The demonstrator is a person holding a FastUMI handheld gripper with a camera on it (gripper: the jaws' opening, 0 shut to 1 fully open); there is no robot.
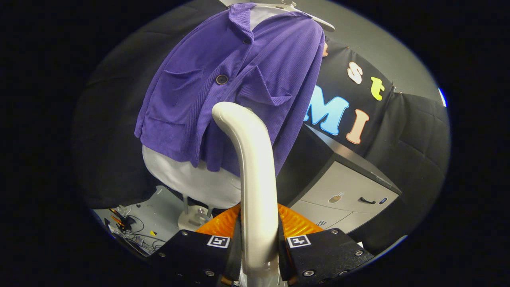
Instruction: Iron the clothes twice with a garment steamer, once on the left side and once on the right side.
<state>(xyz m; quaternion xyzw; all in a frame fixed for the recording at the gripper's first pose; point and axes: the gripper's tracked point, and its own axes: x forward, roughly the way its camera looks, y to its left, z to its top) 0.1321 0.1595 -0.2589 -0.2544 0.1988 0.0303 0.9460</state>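
One purple jacket [235,91] on one hanger [314,18] — two buttons on it, upper centre; one steamer handle [255,179] in the one gripper [259,255]; one cabinet [346,191], lower right — two drawers.

We are clamping our gripper [259,255] upright, both fingers [199,255] pressing inward on the steamer handle [255,167].

The garment steamer [255,167] stands upright between the fingers of the gripper [259,255], both pressing its handle. Beyond it hangs the jacket [235,87] (on a hanger [314,18]). A cabinet [350,187] sits right of the jacket; cables [131,231] lie on the floor, lower left.
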